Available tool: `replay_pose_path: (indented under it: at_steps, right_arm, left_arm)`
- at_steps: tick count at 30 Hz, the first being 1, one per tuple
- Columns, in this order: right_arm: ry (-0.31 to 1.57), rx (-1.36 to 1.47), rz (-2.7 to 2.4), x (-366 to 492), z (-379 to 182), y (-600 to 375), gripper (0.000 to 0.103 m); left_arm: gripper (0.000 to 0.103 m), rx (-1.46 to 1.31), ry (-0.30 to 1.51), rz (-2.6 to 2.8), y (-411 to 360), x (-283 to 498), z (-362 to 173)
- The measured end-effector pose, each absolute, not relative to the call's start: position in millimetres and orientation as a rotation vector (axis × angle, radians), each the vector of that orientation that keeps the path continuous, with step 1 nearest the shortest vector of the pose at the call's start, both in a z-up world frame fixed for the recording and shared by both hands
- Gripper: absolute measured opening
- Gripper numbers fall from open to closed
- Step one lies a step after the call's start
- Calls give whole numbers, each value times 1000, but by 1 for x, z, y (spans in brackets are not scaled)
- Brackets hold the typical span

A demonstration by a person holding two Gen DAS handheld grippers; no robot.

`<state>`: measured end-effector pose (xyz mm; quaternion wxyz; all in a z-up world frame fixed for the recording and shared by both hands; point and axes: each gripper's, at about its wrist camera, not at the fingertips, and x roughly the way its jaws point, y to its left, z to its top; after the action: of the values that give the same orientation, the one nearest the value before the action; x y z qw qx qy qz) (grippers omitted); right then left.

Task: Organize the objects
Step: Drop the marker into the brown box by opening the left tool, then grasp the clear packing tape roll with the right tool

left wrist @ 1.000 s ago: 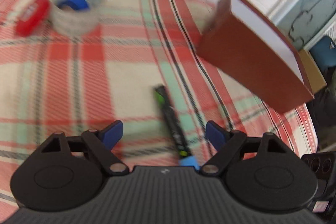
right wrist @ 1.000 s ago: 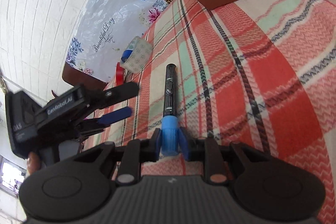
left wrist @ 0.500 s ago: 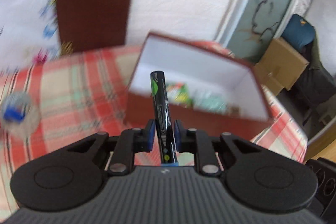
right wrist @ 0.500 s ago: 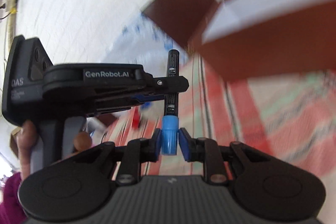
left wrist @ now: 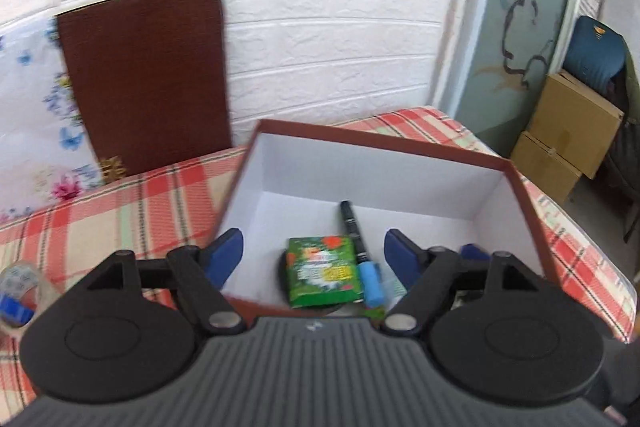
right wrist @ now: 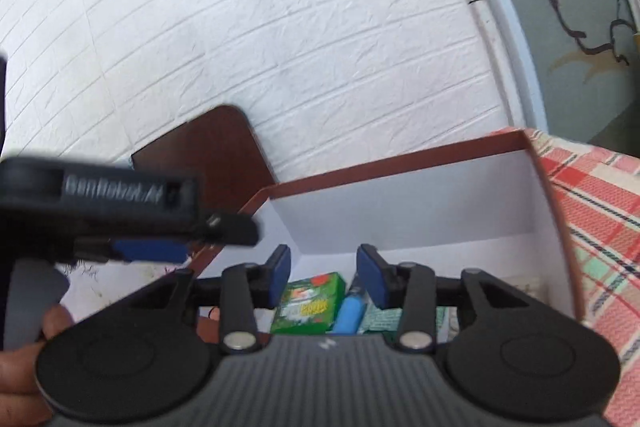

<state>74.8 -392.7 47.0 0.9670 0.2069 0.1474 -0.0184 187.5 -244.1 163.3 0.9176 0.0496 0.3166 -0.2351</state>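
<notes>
Now the marker (left wrist: 357, 250) that both grippers pinched half a second ago lies inside the box (left wrist: 516, 187) beside the green packet (left wrist: 323, 270), left gripper (left wrist: 312, 253) and right gripper (right wrist: 325, 274) spread empty above it, finishing that item.

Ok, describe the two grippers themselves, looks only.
Both alike: the left gripper and right gripper have black linkage arms with silver pivot pins, blue pads, round black discs, and a ribbed grey body. The left's side reads roughly "GenRobot.AI", blurred.
</notes>
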Motion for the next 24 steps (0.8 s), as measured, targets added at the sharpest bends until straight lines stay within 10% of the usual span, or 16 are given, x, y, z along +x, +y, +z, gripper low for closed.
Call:
replay_pose_path:
  at_steps: [15, 24]
  right_arm:
    - [532, 243, 243, 41, 22, -267, 45]
    - [572, 28, 398, 79, 14, -171, 75]
  left_arm:
    - [83, 77, 740, -12, -20, 160, 75]
    - [98, -98, 635, 188, 84, 138, 34]
